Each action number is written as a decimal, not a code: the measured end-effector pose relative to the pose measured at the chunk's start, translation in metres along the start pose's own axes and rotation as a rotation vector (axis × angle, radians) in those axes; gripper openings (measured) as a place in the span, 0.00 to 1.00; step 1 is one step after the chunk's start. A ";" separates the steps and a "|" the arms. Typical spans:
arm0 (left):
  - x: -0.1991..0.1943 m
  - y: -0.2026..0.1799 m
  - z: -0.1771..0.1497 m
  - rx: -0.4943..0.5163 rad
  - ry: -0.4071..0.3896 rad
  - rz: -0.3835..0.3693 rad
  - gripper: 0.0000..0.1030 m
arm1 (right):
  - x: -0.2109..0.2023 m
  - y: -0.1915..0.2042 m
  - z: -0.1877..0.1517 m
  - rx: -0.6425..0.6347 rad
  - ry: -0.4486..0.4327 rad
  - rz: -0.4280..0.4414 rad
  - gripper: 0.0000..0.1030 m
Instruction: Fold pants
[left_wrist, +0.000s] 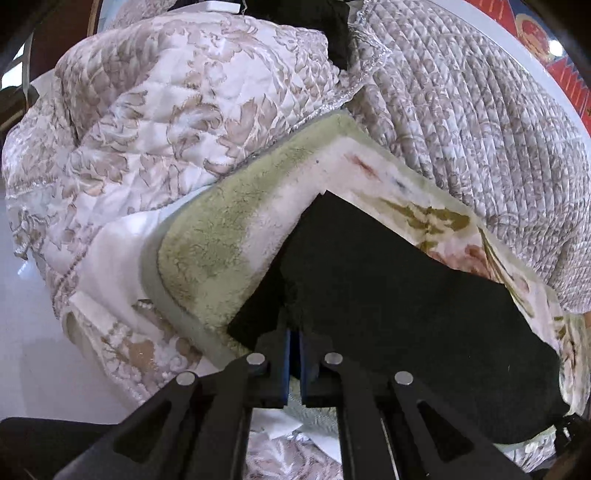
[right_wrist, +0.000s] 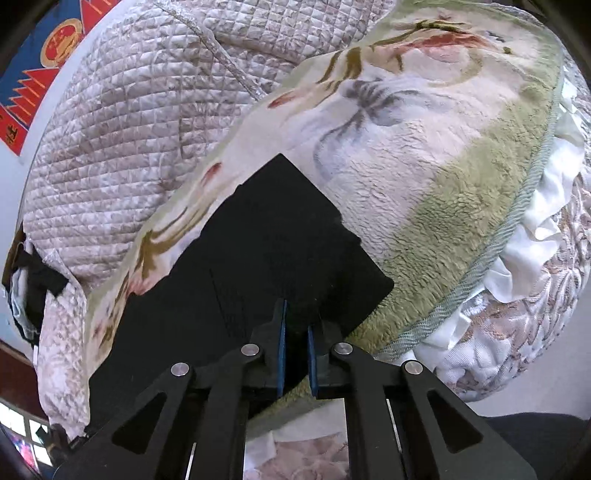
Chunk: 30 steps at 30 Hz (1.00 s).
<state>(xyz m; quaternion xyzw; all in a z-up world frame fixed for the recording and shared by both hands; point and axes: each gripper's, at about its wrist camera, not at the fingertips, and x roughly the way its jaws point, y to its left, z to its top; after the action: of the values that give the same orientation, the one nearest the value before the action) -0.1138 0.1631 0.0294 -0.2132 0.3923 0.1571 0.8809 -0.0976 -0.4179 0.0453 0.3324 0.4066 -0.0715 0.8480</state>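
Observation:
The black pants (left_wrist: 388, 295) lie flat on a green and floral plush blanket (left_wrist: 214, 229) on the bed. My left gripper (left_wrist: 294, 334) is shut on the near edge of the pants at their left corner. In the right wrist view the pants (right_wrist: 266, 236) spread out ahead over the same blanket (right_wrist: 424, 155). My right gripper (right_wrist: 295, 325) is closed on the pants' near edge close to their right corner, with dark cloth between its blue pads (right_wrist: 282, 343).
A beige floral quilt (left_wrist: 155, 110) is bunched at the left. A grey quilted bedspread (left_wrist: 480, 122) covers the bed behind. Another dark garment (left_wrist: 332, 26) lies at the far edge. A red and blue wall poster (right_wrist: 44, 62) hangs behind the bed.

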 end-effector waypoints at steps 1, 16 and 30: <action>-0.004 0.001 0.002 -0.003 -0.012 0.019 0.08 | -0.005 0.001 0.001 -0.003 -0.008 -0.019 0.15; 0.016 -0.084 0.013 0.175 0.045 -0.131 0.28 | 0.021 0.035 -0.016 -0.284 0.076 -0.158 0.21; 0.060 -0.223 0.009 0.420 0.126 -0.305 0.33 | 0.086 0.150 0.005 -0.611 0.063 0.026 0.23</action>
<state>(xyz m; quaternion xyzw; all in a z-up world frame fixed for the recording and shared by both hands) 0.0294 -0.0181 0.0453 -0.0917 0.4336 -0.0759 0.8932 0.0209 -0.2923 0.0601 0.0691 0.4308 0.0755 0.8966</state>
